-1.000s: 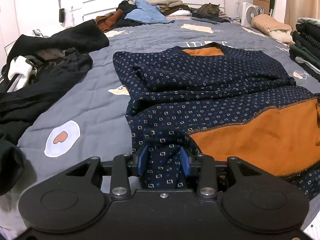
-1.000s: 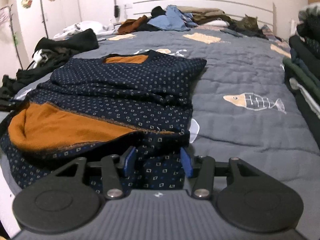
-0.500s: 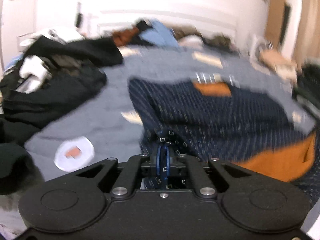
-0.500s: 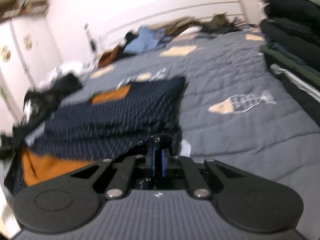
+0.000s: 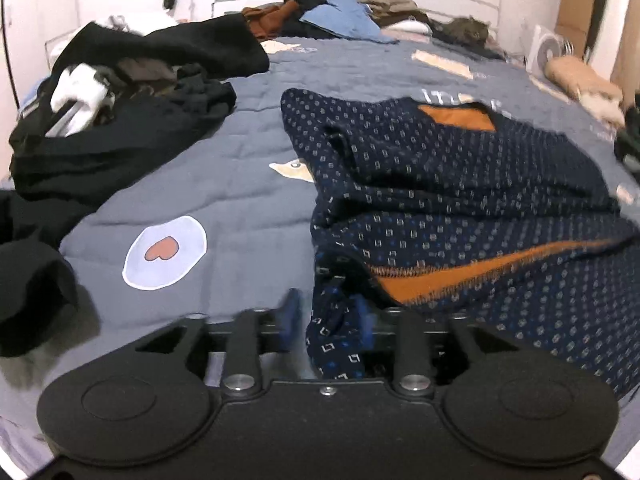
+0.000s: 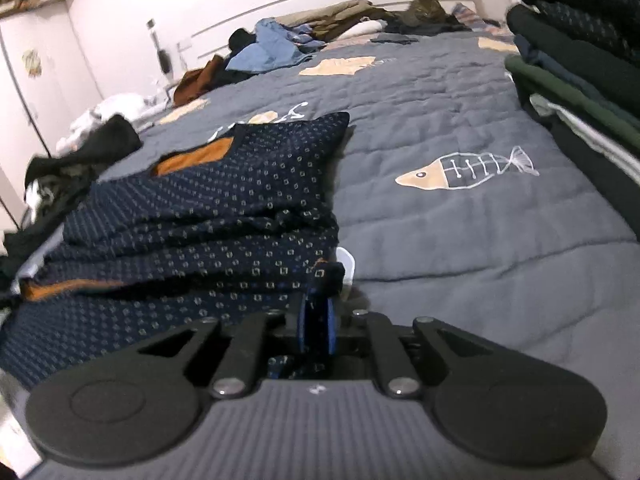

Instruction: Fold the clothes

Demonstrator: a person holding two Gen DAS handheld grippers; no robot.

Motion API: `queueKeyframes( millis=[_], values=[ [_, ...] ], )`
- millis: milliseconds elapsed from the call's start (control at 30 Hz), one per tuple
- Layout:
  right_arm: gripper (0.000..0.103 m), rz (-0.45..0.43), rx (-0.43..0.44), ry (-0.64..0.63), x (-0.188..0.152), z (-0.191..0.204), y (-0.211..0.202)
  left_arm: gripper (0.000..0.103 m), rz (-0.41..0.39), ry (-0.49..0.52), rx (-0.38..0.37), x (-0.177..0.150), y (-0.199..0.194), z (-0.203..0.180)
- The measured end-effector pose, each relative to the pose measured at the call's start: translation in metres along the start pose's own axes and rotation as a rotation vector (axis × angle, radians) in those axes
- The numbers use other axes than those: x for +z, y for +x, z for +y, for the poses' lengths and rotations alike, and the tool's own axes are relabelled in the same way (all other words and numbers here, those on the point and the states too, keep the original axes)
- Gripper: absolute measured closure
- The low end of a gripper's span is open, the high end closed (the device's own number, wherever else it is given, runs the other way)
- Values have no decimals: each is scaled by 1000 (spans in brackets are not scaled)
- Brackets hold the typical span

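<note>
now the left gripper [image 5: 325,318] has just spread, sweater [image 5: 460,200] hem slack between its pads. right gripper [image 6: 316,320], jaws easing apart, still pinches the hem; sweater lies mid-bed [image 6: 460,208]. release beginning.

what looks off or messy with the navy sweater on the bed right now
The navy sweater lies rumpled in thick uneven folds, its orange lining showing at the near hem. The left gripper has just been opening with the hem loose between its jaws; the right gripper pinches the other corner.
</note>
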State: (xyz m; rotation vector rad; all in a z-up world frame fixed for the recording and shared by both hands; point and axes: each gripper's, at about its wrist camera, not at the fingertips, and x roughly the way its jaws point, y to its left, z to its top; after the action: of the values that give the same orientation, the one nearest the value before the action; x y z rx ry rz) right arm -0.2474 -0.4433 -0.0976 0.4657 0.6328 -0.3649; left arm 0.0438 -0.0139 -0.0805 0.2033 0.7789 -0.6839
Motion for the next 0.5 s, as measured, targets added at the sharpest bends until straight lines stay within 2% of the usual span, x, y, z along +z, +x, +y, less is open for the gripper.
queueKeyframes(
  millis=[67, 133, 167, 200, 233, 300, 333, 500],
  values=[
    [78, 2, 4, 4, 0, 0, 2, 57, -15, -11, -15, 1, -1, 3],
    [78, 2, 1, -8, 0, 1, 4, 58, -21, 12, -24, 0, -1, -1],
    [78, 4, 2, -9, 0, 2, 6, 69, -17, 26, -44, 0, 0, -3],
    [78, 6, 4, -8, 0, 3, 8, 88, -13, 37, -64, 0, 2, -6],
    [78, 8, 5, -8, 0, 4, 9, 91, -15, 51, -74, -1, 3, -10],
    [87, 6, -2, -15, 1, 7, 11, 96, -31, 73, -68, -1, 2, -15],
    [96, 1, -9, -21, 2, 8, 11, 96, -47, 70, -66, 1, -1, -15],
    [98, -99, 4, -2, 12, 11, -1, 98, -204, -12, -40, 14, -22, -4]
  ],
)
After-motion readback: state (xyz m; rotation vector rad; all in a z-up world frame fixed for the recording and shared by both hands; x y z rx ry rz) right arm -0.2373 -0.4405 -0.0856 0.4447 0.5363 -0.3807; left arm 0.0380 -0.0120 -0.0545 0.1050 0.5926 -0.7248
